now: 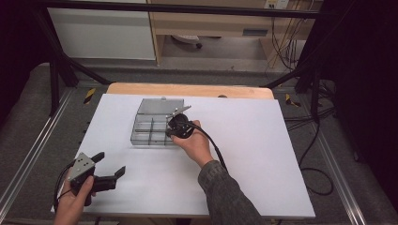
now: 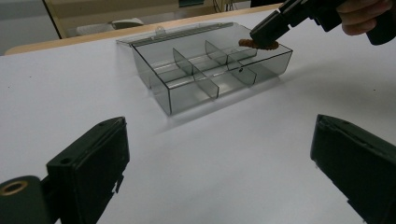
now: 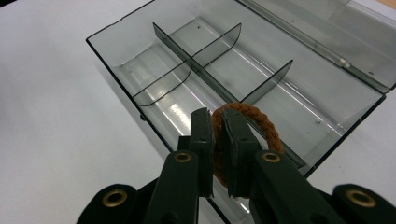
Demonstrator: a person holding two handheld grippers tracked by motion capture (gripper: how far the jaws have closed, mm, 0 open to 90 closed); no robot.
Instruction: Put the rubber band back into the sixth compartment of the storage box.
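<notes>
A clear smoky plastic organiser box (image 1: 151, 123) with dividers and an open lid lies on the white table, also seen at the box (image 2: 210, 70) and the box (image 3: 243, 70). My right gripper (image 3: 217, 122) is shut on a brown braided ring (image 3: 261, 123), held just above the box's near right compartment. The same ring (image 2: 258, 44) hangs over the box's right corner in the left gripper view. My left gripper (image 1: 109, 165) rests open near the table's front left corner, its jaws wide apart with nothing between them.
The white sheet (image 1: 263, 154) covers a wooden table (image 1: 187, 89). Black cables (image 1: 319, 140) trail on the floor at the right. Metal frame rails (image 1: 33, 150) run along both sides. A cabinet (image 1: 211, 23) stands behind.
</notes>
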